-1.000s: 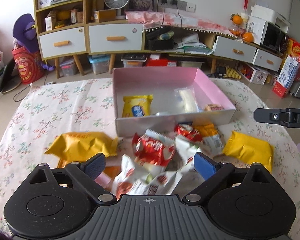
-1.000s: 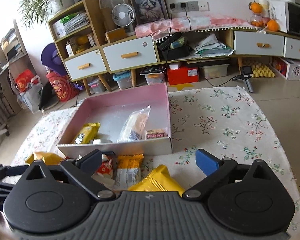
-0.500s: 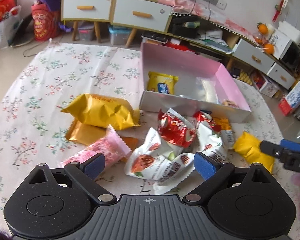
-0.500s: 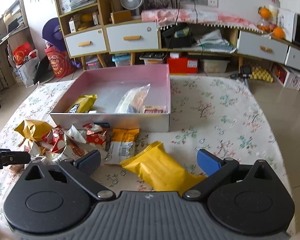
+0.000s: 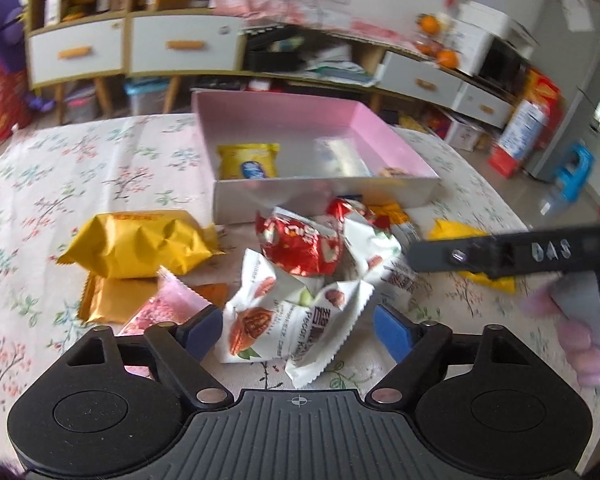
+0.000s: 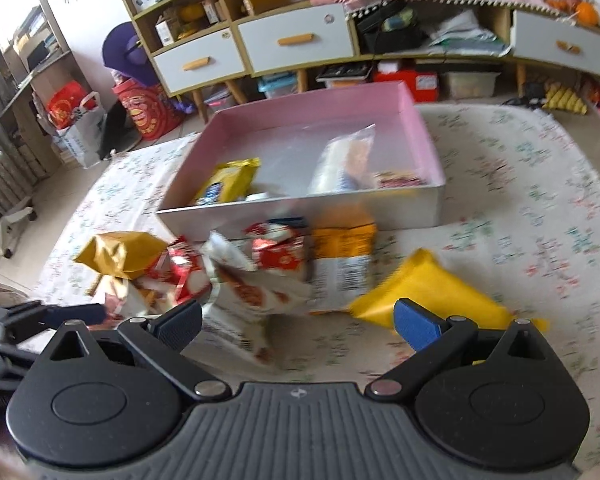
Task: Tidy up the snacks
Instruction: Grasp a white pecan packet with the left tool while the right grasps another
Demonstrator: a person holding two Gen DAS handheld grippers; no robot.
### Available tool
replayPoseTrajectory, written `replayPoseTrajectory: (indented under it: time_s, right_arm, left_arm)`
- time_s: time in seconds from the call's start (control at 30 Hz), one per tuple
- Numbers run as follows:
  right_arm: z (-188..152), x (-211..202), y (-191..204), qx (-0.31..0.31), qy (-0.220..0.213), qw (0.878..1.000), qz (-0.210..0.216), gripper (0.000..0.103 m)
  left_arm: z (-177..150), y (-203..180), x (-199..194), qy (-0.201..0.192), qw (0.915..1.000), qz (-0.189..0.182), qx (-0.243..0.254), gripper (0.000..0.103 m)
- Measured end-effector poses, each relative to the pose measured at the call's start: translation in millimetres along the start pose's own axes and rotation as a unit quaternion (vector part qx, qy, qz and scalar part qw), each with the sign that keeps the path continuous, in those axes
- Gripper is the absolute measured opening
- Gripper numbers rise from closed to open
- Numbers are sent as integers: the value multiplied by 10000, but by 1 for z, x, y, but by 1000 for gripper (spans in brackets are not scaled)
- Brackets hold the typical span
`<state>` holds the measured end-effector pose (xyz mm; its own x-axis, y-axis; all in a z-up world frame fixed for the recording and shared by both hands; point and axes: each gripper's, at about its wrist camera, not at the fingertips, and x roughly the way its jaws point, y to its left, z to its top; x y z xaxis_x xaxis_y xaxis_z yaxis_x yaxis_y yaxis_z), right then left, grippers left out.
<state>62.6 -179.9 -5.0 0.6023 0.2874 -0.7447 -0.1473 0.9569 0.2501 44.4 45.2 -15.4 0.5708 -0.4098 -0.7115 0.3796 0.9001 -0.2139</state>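
Pink inside and grey outside, the shallow box sits on the floral-clothed table, holding a yellow packet and a clear wrapped snack. Just in front of it lies a heap of loose snacks. The left claw has just been closing; its blue pads flank a white nut packet without pressing it. The right claw stands wide over the heap, beside a yellow pouch.

Snack heap before box
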Motion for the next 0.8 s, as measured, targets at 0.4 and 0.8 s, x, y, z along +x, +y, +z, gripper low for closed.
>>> replayPoseTrajectory:
  time_s: [0.4,0.8]
  right_arm:
    - [4,29,7,664,464,9963,275,82]
    - [1,24,2,798,519,9949,344,43]
  left_arm:
    - [-6,2,20,17,9980,29,628,70]
    - [-3,16,29,31,9993,-93,352,78]
